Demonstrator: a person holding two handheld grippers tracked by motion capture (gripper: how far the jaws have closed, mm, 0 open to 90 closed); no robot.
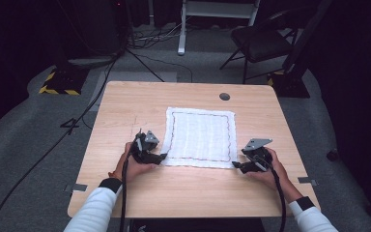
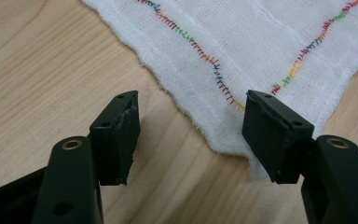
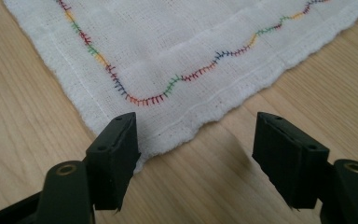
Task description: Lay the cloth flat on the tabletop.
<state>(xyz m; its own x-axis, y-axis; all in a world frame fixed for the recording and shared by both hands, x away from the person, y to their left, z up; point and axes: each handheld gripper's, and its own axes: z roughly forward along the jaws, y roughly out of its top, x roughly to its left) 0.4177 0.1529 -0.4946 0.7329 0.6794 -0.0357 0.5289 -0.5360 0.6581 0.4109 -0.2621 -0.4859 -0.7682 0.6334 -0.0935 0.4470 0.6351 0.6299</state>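
A white gauze cloth (image 1: pixel 200 135) with a multicoloured stitched border lies flat in the middle of the wooden table (image 1: pixel 125 111). My left gripper (image 1: pixel 163 156) rests low at the cloth's near left corner. In the left gripper view the jaws of this gripper (image 2: pixel 191 135) stand open, with the cloth corner (image 2: pixel 228 140) lying between them against the right-hand jaw. My right gripper (image 1: pixel 235 165) sits at the near right corner. In the right gripper view that gripper (image 3: pixel 196 154) is open, and the cloth corner (image 3: pixel 158 140) reaches its left-hand jaw. Neither gripper pinches the cloth.
A round cable hole (image 1: pixel 224 96) sits near the table's far edge. Bare wood surrounds the cloth on all sides. Beyond the table stand a black chair (image 1: pixel 261 41) and a white stand (image 1: pixel 182 29), and cables (image 1: pixel 53 145) run across the grey floor.
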